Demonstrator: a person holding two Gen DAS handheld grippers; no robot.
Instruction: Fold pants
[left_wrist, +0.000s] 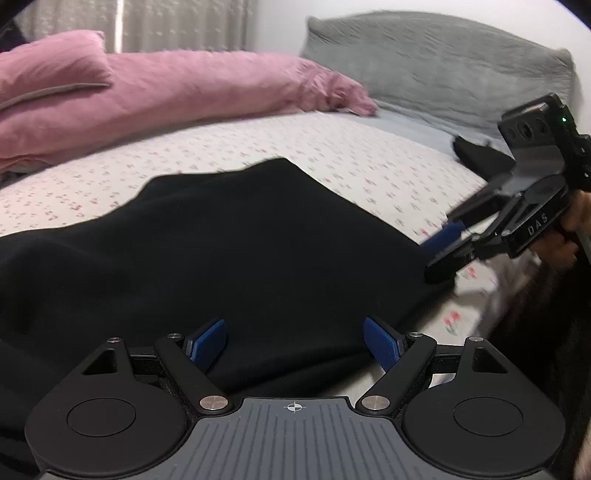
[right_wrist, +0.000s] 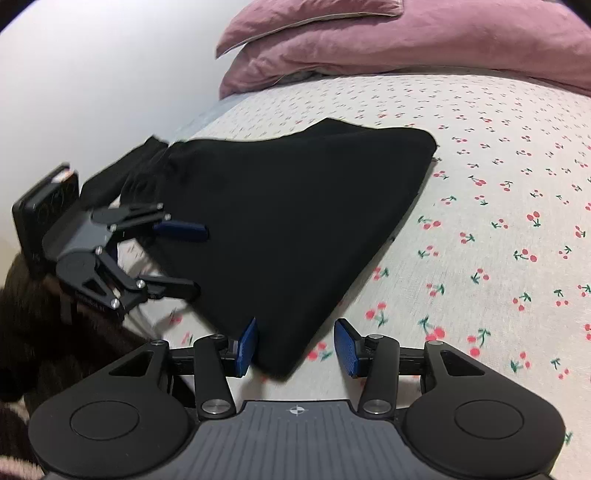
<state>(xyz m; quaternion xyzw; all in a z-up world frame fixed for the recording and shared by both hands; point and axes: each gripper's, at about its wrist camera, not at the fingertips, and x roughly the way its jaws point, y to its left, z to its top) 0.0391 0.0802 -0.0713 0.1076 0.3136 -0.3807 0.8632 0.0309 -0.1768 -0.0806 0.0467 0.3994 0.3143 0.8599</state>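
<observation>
Nearest in the left wrist view, the left claw stands wide, its 2 blue pads spread apart with nothing gripped; the near edge of the black pants lies between and just beyond them. In the right wrist view the right claw is also wide, its left pad beside a near corner of the pants, which pokes into the gap without being pinched.

There is 1 pair of pants, lying folded over as a flat dark wedge on the bed, on a white sheet printed with small red cherries. Each view shows the other claw at the pants' edge: the right claw sits at the right side in the left wrist view, blurred, and the left claw sits at the left side in the right wrist view, open with the cloth edge between its fingers.

Farther back lie 2 pink pillows, stacked one on the other, and 1 grey pillow upright against the wall. A pale curtain hangs behind the pink ones.
</observation>
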